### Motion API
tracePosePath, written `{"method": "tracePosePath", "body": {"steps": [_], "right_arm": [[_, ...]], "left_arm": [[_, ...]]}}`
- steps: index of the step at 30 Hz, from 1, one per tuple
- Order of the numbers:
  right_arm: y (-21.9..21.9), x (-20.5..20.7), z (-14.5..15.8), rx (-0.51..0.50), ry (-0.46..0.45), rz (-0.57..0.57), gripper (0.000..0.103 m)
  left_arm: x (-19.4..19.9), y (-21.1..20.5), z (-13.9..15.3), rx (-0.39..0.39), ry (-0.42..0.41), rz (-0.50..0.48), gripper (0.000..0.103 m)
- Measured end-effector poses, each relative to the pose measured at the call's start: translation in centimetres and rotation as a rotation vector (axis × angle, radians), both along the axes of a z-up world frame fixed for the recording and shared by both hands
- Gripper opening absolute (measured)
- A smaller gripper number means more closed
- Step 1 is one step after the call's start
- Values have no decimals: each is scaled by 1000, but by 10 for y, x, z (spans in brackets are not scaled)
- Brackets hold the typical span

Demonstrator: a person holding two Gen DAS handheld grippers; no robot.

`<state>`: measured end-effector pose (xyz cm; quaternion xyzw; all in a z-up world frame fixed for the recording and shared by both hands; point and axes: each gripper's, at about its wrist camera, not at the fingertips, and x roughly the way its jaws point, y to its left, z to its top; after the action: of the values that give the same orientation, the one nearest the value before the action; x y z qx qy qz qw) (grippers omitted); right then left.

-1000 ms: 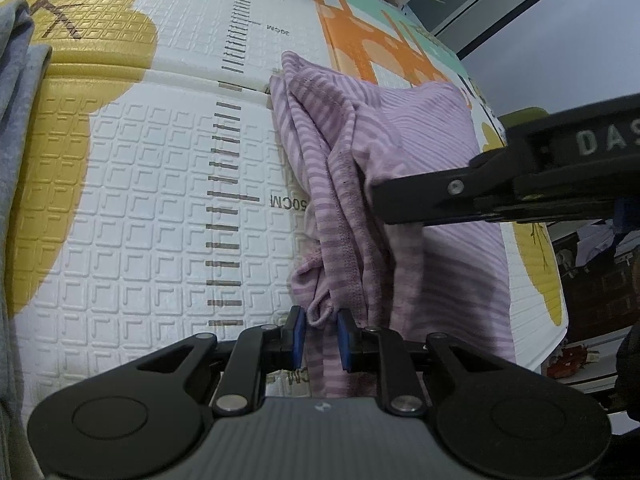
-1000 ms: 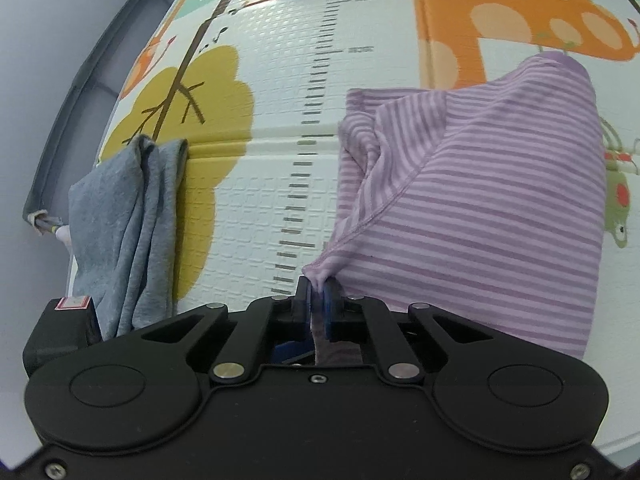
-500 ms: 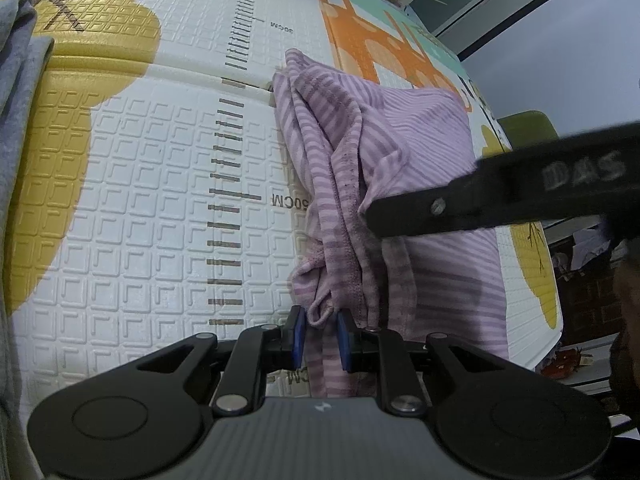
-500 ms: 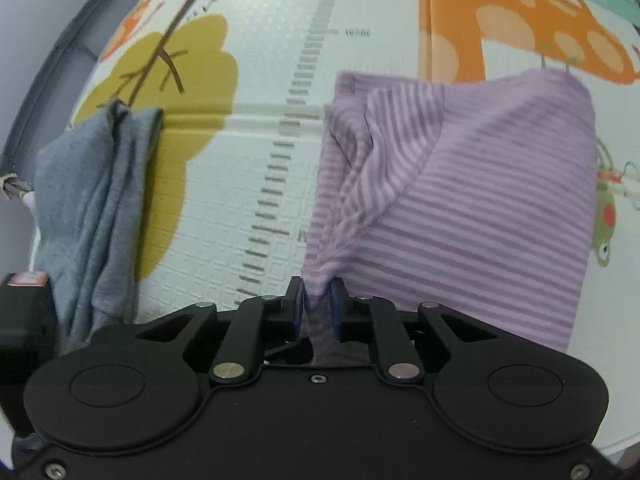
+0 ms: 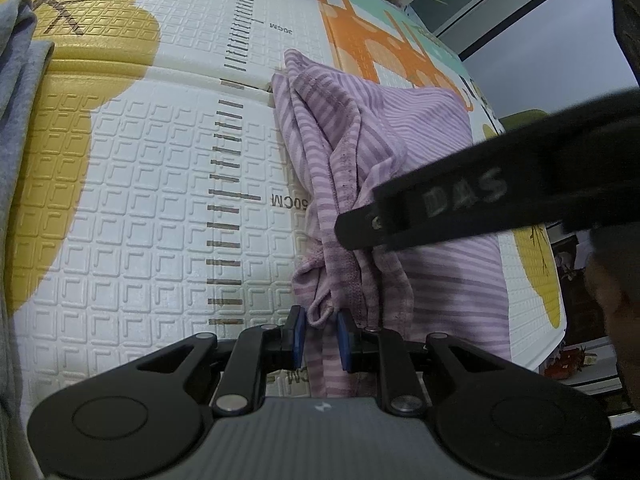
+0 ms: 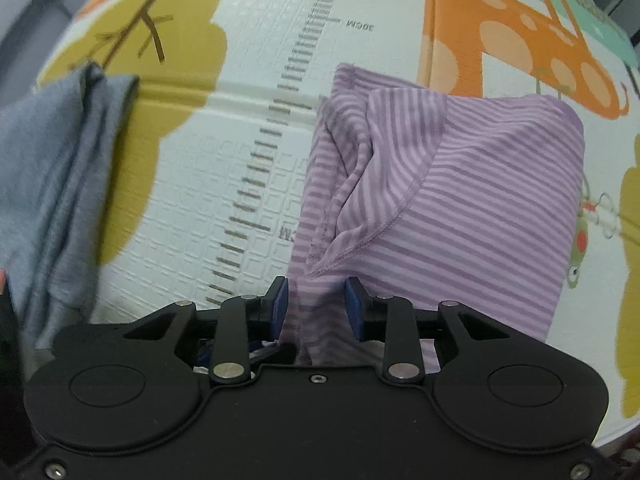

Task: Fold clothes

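foam play mat (image 5: pixel 132 184) with embossed squares, a printed ruler strip down the middle, yellow tree shapes and an orange giraffe toward the far end; looks like it sits on a raised surface, with dim room clutter past the right edge. purple striped shirt (image 6: pixel 472 216) lies roughly folded on the mat right of the ruler, smooth on its right part, bunched into ridges and hems along its left edge. left gripper (image 5: pixel 322 338) sits at the near end of that bunched edge, blue pads set narrow, a small loop of hem poking up between them; can't tell for sure if the pads actually press it, the gap looks a bit wider than the cloth. right gripper (image 6: pixel 316 308) points down at the shirt's near left corner, jaws opening, fabric lying between the pads but not pinched. in the left wrist view the right tool's black arm crosses over the shirt from the right. grey garment (image 6: pixel 52 184) lies crumpled at the mat's left edge, well apart from the shirt.
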<state>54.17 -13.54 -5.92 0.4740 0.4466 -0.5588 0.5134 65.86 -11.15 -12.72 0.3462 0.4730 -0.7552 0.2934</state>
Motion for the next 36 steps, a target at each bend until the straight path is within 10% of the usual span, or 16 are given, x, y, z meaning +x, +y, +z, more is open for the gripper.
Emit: {"method": "tracePosePath", "body": {"steps": [27, 36], "right_arm": [[3, -11, 10, -37, -77, -34, 8], [4, 10, -1, -1, -62, 53, 35]], "left_arm": [[3, 2, 2, -2, 5, -3, 20], [4, 3, 1, 8, 10, 11, 21]]}}
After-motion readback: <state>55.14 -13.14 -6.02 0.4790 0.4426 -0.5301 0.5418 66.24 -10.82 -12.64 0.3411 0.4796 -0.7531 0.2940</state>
